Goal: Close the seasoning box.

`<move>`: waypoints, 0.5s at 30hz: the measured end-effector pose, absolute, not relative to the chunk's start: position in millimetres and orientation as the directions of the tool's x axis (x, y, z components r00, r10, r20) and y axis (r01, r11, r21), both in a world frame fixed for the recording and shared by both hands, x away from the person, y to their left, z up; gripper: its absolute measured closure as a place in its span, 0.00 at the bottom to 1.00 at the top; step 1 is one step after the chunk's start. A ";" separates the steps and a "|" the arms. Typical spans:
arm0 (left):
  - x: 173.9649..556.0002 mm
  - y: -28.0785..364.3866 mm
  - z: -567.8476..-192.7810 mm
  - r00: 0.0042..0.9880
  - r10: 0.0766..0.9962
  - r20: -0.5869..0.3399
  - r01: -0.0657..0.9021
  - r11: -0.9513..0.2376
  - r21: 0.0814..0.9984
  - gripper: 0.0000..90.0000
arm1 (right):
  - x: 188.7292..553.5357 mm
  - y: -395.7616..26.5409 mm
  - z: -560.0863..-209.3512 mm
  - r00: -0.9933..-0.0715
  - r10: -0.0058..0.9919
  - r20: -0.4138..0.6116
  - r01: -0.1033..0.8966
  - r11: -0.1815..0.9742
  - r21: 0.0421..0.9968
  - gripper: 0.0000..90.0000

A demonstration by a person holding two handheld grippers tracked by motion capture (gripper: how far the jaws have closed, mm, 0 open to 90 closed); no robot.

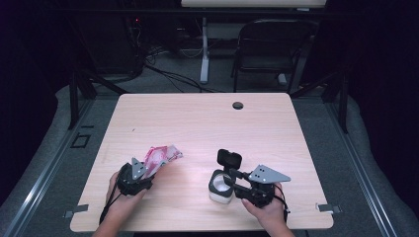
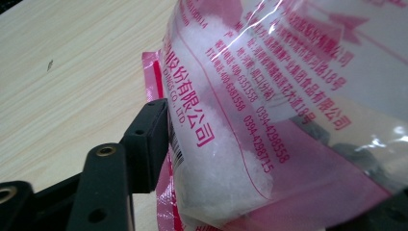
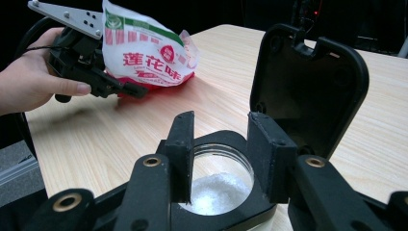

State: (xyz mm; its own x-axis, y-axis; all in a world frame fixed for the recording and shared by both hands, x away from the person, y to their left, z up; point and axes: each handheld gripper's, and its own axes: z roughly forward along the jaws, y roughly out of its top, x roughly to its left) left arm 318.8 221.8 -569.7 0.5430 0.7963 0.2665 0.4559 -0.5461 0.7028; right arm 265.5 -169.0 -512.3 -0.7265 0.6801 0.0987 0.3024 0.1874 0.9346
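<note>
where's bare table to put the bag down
Free: the whole far half of the table up to the cable hole, and the right edge beyond the right tongs. Crowded: the near strip, with the bag at the left tongs and the open-lidded jar.

One pink-and-white bag (image 1: 161,158) of white crystals, one open-lidded jar (image 1: 221,186), two tongs, one chair (image 1: 269,47).

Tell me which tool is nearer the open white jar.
Right. The right tool has its jaws around the jar; the left tool is off to the jar's left, at the pink bag.
</note>
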 end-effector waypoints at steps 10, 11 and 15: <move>314.7 217.1 -568.7 0.578 0.770 0.269 0.439 -0.572 0.693 0.39 | 266.0 -170.7 -511.6 -0.725 0.682 0.097 0.303 0.190 0.934 0.69; 314.4 216.8 -568.5 0.580 0.770 0.265 0.444 -0.572 0.690 0.39 | 265.9 -171.0 -511.4 -0.725 0.682 0.096 0.302 0.190 0.934 0.69; 311.6 215.6 -568.9 0.589 0.764 0.262 0.444 -0.578 0.685 0.37 | 265.6 -173.6 -509.7 -0.720 0.687 0.100 0.300 0.177 0.937 0.67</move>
State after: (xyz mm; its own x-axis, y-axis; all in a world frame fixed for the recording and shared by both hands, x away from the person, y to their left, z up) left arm 311.6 215.6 -568.9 0.5891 0.7643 0.2624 0.4441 -0.5775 0.6850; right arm 265.6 -173.6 -509.7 -0.7198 0.6868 0.1004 0.2997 0.1770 0.9375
